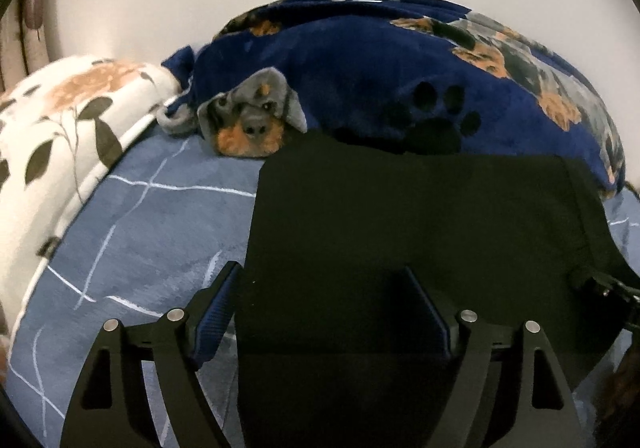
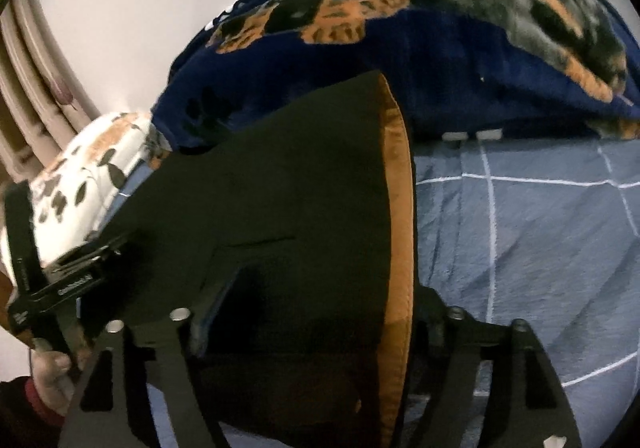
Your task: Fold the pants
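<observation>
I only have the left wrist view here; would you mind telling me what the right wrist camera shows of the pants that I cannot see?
Observer: The black pants show a brown lining along their right edge.
Operator: Thank you. Does the right gripper hold them?
Observer: Its fingers sit either side of the fabric; whether they are clamped, I cannot tell.
Operator: Anything to the right?
Observer: Bare blue checked sheet lies there.

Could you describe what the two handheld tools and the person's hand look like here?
Both the left tool and the right tool have matte black angular linkage arms with silver round pivot pins and triangular cutouts. Their fingers carry blue ribbed pads. The left tool's black body bears small white lettering in the right wrist view. The bare hand wears a dark sleeve with a red cuff.
</observation>
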